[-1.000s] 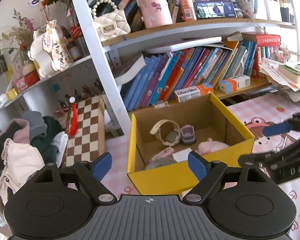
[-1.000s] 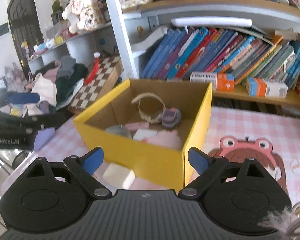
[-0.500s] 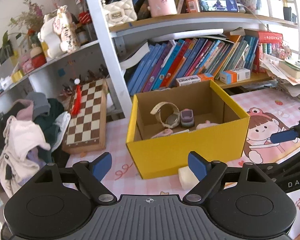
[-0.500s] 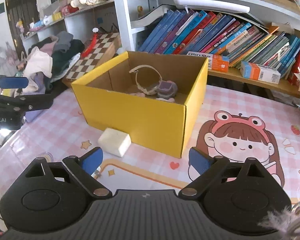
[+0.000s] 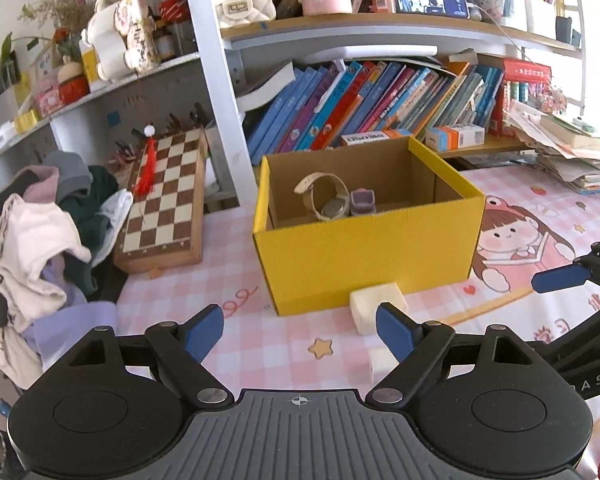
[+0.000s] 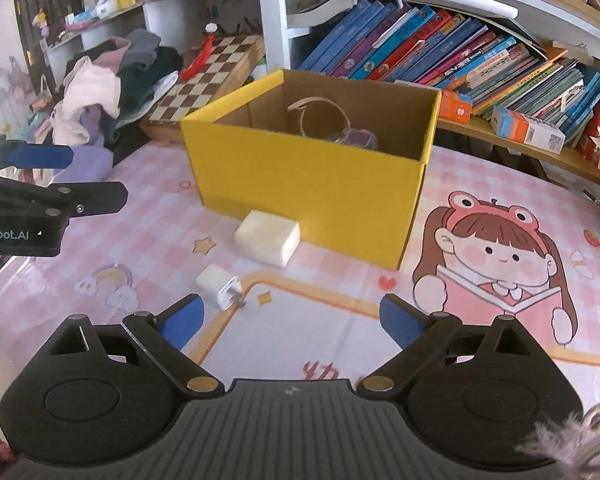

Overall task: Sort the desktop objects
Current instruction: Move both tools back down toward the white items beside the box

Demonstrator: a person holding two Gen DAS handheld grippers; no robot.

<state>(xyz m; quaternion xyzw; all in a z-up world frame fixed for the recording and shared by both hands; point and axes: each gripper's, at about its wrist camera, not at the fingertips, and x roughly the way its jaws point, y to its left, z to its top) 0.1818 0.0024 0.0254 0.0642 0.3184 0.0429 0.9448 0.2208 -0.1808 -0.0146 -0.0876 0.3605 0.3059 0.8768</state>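
Both the left gripper [image 5: 300, 326] and the right gripper [image 6: 292, 320] have fingers spread, holding nothing; at 12 o'clock stands the yellow box [image 6: 308, 188], the white block [image 6: 267, 237] touching it.

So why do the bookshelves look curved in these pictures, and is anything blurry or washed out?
Left wrist view: the fisheye lens bends the wooden bookshelf board, and the window corner at upper right is blown out white. Right wrist view: the same bending; the yellow cardboard box is sharp, while the fuzzy tuft at lower right is blurred, too close to the lens.
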